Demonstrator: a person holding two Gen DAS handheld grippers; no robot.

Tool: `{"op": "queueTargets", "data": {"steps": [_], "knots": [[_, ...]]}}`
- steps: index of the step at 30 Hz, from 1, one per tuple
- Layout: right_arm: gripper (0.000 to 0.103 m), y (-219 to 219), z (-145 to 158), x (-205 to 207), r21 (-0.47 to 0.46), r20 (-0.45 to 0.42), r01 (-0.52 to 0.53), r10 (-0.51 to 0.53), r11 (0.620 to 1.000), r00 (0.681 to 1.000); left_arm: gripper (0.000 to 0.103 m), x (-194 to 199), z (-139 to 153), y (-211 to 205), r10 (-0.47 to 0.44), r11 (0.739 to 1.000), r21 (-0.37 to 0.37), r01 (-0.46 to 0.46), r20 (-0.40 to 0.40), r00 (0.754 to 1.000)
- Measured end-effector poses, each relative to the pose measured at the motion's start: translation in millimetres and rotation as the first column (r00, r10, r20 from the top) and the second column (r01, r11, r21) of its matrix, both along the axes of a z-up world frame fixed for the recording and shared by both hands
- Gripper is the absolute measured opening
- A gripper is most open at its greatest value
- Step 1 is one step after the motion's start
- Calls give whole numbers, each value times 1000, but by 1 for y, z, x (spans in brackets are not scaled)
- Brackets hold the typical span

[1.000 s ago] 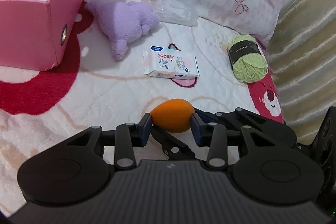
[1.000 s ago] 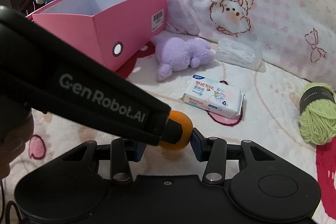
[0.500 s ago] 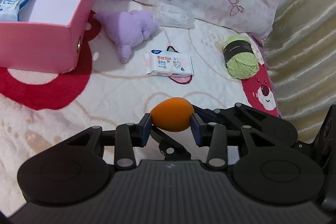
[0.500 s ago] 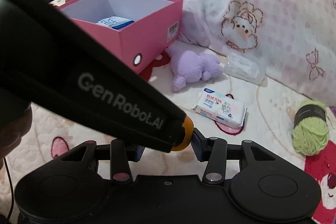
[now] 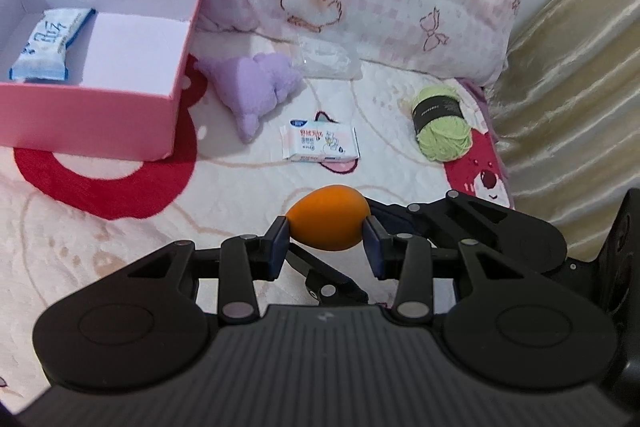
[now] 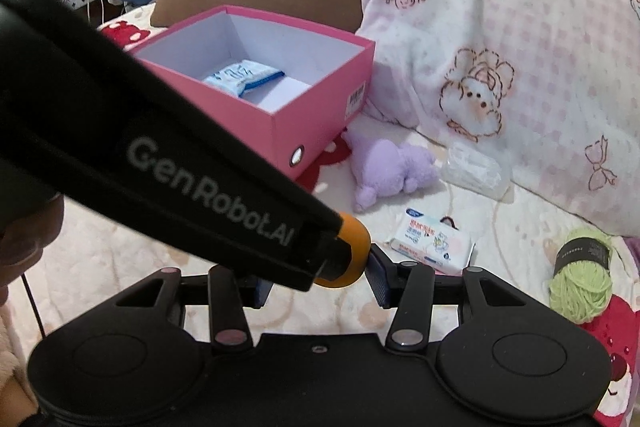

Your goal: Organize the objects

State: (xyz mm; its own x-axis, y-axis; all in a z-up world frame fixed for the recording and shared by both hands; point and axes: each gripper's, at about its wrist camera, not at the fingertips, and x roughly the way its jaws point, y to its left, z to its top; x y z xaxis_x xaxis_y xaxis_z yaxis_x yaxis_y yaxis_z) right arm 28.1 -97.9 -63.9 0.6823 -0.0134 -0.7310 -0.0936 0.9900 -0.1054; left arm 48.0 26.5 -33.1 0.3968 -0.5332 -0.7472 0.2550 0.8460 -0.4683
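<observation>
Left wrist view is showing my left gripper [image 5: 326, 239] clamping the orange egg-shaped sponge [image 5: 328, 219] across its long axis, one blue pad on each end, so the rounded body is not slipping out sideways. I am carrying it clear of the fleece blanket [image 5: 120, 247], not resting it there.

My right gripper [image 6: 320, 283] is sitting open just under it. Its jaws have just been opening a little, and the sponge's tip is lying between them beside the right pad, while the left pad is standing apart with my other gripper's finger in the gap. I am judging this to be a release after steadying the sponge, leaving the left side to carry alone.

The pink box [image 5: 80, 123] is waiting at ten o'clock, open-topped, with a blue-and-white pack [image 5: 48, 47] already lying along its left wall, so I am reading it as the collecting place. The free floor beside that pack is looking like the sensible drop spot.

Other things are lying loose on the blanket: a purple plush [image 5: 256, 91] at eleven o'clock, a clear plastic bag [image 5: 324, 59] and a wipes pack [image 5: 320, 143] at twelve, a green yarn ball [image 5: 440, 131] at one. They are waiting their turn, I am guessing.
</observation>
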Motion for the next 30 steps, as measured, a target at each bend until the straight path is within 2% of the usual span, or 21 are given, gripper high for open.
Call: {"op": "queueTargets", "data": {"steps": [18, 24, 30], "knots": [[54, 22, 37, 10, -33, 25, -68, 69, 997, 997, 38, -11, 37, 28, 34, 999, -13, -33, 73, 997], [53, 28, 47, 18, -25, 74, -110, 111, 994, 991, 38, -19, 49, 42, 66, 998, -5, -66, 141, 988], [51, 36, 51, 28, -10, 111, -145, 145, 989, 983, 38, -17, 55, 55, 93, 995, 11, -96, 171, 981]]}}
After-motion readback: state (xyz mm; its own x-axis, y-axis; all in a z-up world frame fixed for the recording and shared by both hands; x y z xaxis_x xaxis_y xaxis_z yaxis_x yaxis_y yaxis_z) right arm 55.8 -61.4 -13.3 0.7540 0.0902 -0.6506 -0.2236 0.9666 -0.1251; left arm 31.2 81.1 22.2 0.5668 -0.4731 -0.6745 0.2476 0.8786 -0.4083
